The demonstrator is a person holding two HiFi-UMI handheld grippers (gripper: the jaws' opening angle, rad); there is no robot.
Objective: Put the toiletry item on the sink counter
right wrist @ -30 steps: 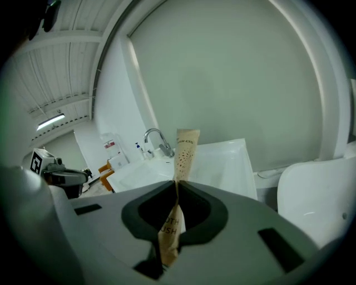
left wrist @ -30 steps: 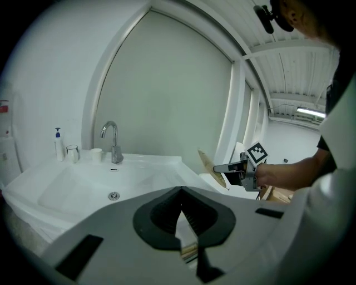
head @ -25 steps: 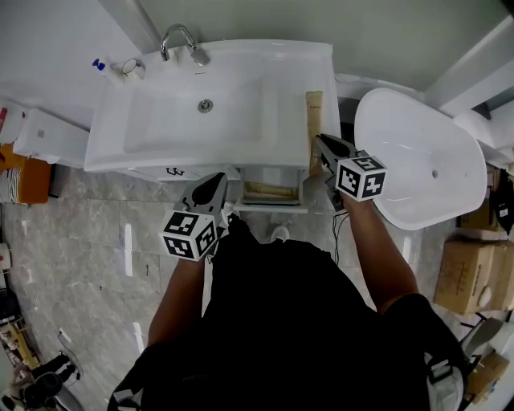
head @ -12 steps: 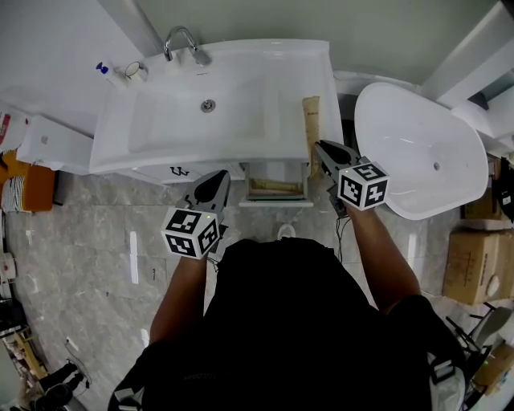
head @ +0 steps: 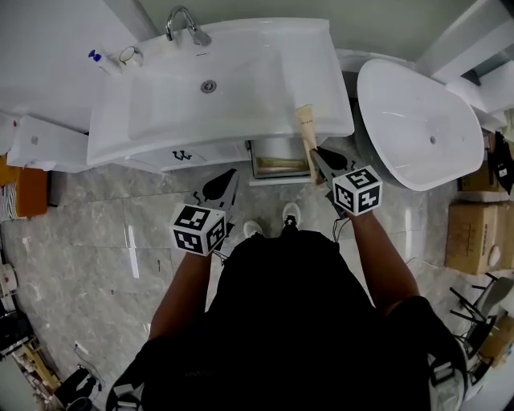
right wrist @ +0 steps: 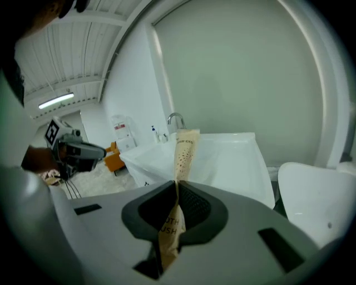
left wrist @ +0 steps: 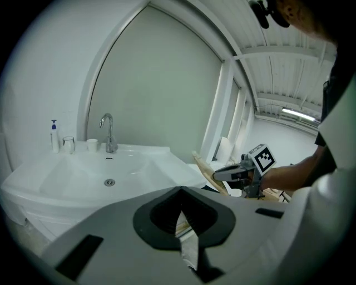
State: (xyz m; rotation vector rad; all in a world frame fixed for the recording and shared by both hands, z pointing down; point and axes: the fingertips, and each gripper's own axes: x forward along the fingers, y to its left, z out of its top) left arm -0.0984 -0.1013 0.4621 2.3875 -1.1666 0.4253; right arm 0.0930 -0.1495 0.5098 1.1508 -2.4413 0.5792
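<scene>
The right gripper [head: 316, 154] pinched a thin paper toothbrush packet [head: 305, 127] by its near end, the far end over the tabletop's [head: 337, 96] right near corner. Let go there, it could well tip off into the open drawer [head: 277, 157] below. The left gripper [head: 228, 180] hung pressed together, empty. The faucet [head: 181, 22] and bottle [head: 96, 58] stood far left, well clear.

Bathrm showroom: sink [head: 315, 74], tub [head: 401, 120], cardboard boxes [head: 470, 237].

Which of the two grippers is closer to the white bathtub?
Right. The right gripper hangs beside the bathtub; the left gripper is further off, before the sink.
</scene>
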